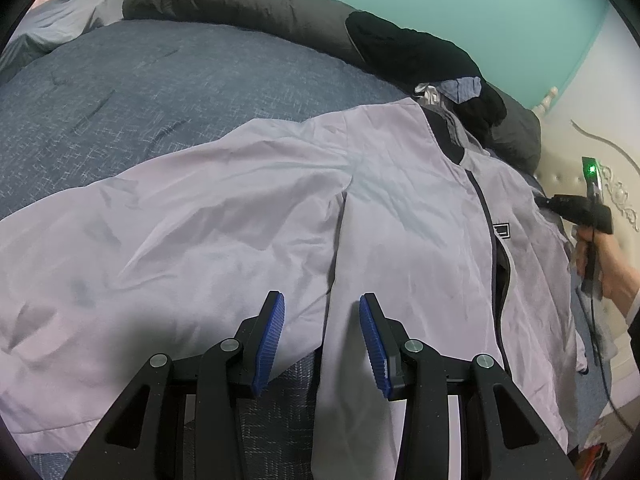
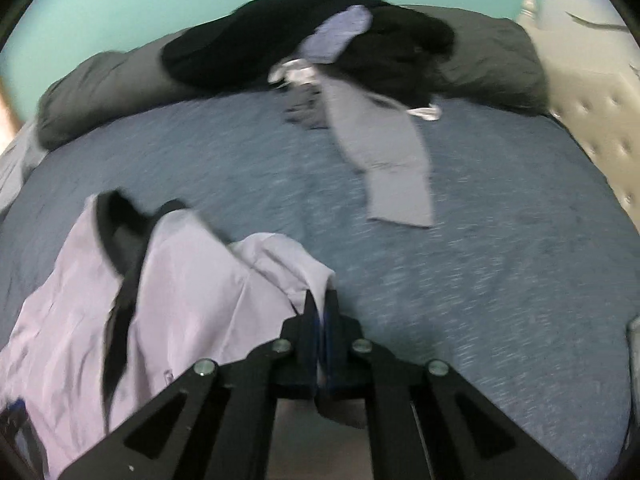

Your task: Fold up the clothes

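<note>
my left gripper point(image 1: 322, 340) released, fingers apart — hovering over pale lilac zip jacket point(image 1: 248, 216) spread on blue quilted bedcover point(image 1: 168, 92). my right gripper point(image 2: 320, 320) clenched on jacket's sleeve edge — fabric bunched just left of it.

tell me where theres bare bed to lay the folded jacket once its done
Most open: the blue bedspread right of the lilac jacket, between the grey trouser leg and the near edge. Also a bare stretch beyond the jacket's spread sleeve, below the dark duvet. Crowded: the far side, where the black clothes pile sits.
</note>
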The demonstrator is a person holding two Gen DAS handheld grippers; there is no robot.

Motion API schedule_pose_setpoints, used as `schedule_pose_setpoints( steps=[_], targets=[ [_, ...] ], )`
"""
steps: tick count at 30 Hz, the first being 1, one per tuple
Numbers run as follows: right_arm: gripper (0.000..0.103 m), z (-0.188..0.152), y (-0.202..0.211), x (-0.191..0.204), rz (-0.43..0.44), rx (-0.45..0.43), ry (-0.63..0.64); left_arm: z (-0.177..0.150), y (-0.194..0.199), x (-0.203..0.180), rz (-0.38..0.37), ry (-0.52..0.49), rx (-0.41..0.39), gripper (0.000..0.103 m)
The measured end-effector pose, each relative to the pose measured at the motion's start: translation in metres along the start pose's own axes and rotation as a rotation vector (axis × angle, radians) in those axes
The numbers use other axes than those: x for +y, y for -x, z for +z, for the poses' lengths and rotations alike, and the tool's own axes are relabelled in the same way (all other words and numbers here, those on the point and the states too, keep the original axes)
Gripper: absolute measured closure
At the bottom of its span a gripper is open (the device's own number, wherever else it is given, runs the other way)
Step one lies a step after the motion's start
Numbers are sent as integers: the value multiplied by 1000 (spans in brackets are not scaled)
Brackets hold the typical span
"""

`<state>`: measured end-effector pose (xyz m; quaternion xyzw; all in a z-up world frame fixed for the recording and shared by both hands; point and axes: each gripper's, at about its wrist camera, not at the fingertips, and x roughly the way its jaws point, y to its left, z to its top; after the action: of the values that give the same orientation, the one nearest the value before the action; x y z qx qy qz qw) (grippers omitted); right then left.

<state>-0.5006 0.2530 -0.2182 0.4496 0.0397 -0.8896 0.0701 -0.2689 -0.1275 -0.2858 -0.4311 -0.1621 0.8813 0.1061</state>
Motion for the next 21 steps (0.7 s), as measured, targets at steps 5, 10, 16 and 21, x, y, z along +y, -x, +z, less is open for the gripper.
schedule_pose_setpoints(
  steps=[5, 10, 16, 21],
  targets=[
    [101, -3, -16, -7, -95, 26, -3, 0, 0, 1, 4, 0, 2, 60],
    [101, -6, -32, -25, -190, 40, -37, 0, -3, 1, 11, -2, 4, 60],
    [101, -15, -56, -35, -242, 101, -23, -1, -6, 0, 20, -13, 8, 60],
    [101, -18, -61, -34, -227, 134, -13, -2, -7, 0, 21, -13, 11, 60]
  ],
)
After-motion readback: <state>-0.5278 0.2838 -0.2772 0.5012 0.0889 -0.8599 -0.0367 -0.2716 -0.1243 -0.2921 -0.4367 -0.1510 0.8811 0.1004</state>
